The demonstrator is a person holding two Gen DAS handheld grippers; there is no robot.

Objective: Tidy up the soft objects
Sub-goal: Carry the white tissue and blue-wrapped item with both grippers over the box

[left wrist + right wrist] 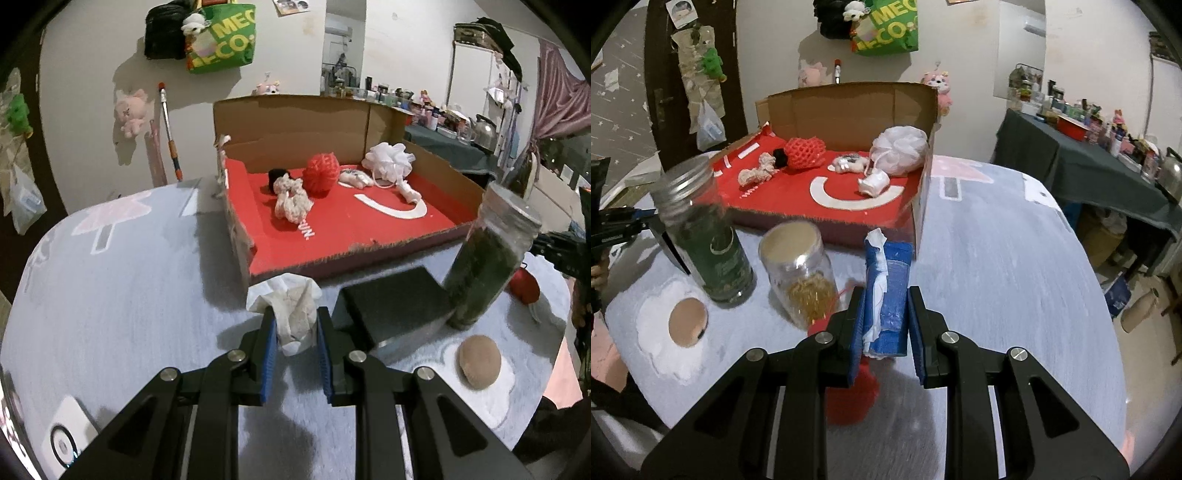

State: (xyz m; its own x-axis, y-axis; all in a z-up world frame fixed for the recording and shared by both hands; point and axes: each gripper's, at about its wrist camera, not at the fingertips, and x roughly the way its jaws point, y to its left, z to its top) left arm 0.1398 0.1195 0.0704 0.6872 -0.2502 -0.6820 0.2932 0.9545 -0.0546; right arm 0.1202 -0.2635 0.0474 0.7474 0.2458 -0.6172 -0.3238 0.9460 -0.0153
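Grey tablecloth (110, 314), red-lined cardboard box (369, 236) behind, left gripper (295, 325) clamped on crumpled tissue (291, 306), right gripper (886, 314) pinching blue packet (892, 295).

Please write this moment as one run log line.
left gripper: shut on crumpled tissue | right gripper: shut on blue packet | cardboard box: ahead, soft items inside

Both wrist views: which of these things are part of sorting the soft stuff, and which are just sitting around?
Part of the job:
- crumpled tissue in the left gripper
- blue tissue pack in the right gripper
- cardboard box, holding the red mesh ball and white bath pouf

Lying about:
- green jar
- clear jar
- black block
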